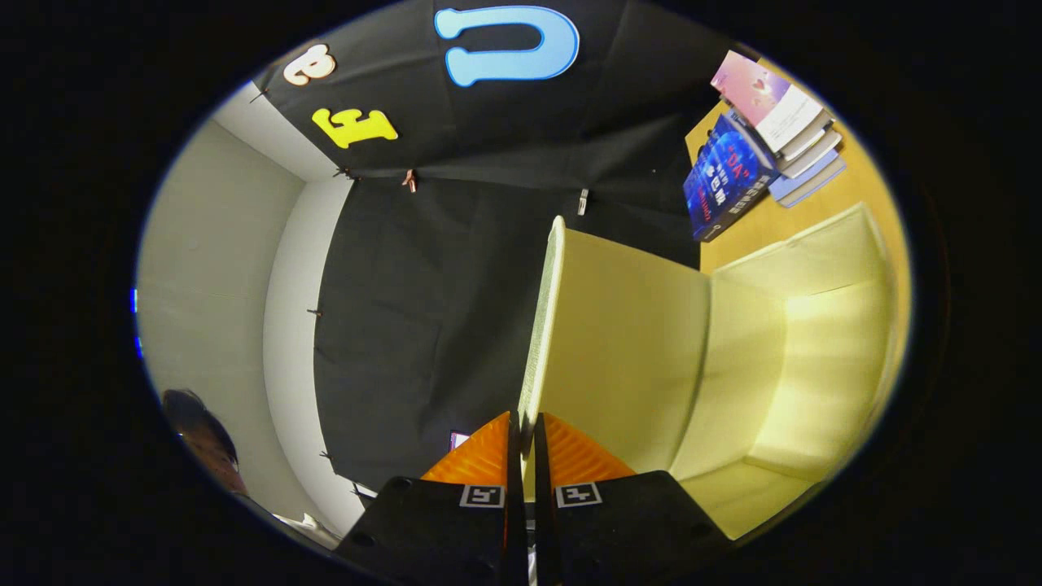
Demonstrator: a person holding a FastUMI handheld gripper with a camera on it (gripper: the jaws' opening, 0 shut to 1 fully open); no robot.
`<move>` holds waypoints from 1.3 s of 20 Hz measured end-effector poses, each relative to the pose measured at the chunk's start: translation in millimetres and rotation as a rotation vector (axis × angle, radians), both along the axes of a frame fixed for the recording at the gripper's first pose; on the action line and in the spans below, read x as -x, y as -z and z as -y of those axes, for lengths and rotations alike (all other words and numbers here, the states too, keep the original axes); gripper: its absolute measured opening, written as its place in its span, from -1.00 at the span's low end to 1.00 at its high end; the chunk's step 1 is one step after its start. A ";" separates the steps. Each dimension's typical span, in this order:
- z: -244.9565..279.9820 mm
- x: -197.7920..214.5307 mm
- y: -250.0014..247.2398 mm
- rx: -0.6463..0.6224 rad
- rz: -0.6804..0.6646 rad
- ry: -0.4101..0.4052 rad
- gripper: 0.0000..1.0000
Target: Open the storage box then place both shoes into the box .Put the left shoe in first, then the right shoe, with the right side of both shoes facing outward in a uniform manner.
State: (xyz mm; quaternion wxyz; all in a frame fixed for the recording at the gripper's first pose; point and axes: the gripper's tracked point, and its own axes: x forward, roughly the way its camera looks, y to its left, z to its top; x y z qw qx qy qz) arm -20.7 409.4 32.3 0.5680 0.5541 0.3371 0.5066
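The view is rolled sideways. My gripper [526,430] is shut on the thin rim of the pale yellow storage box lid [627,342], with an orange finger [480,457] pressing on each side of it. The lid stands lifted away from the box and runs straight ahead from the fingertips. Beyond the lid lies the open box [814,350], and its pale yellow inside holds nothing that I can see.
The box sits on a wooden table [814,213]. A stack of books [765,138] lies on the table past the box's far end. A person's head [203,439] is off to the side of the fingers, by the light wall.
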 end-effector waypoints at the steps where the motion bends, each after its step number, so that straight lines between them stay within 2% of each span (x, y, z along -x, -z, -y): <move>1: -13.1 0.0 -2.1 0.006 0.003 -0.007 -0.84; 7: -74.9 -8.5 0.9 0.051 -0.004 -0.004 -0.80; 13: -113.2 -12.9 8.3 0.095 -0.020 0.007 -0.81; 17: -121.7 -18.2 24.0 0.154 -0.017 0.041 -0.26; 18: -121.8 -20.3 25.9 0.153 -0.030 0.048 0.11; 21: -116.3 -29.9 34.2 0.179 -0.051 0.083 0.77; 26: -95.1 -39.1 44.9 0.254 -0.034 0.137 0.78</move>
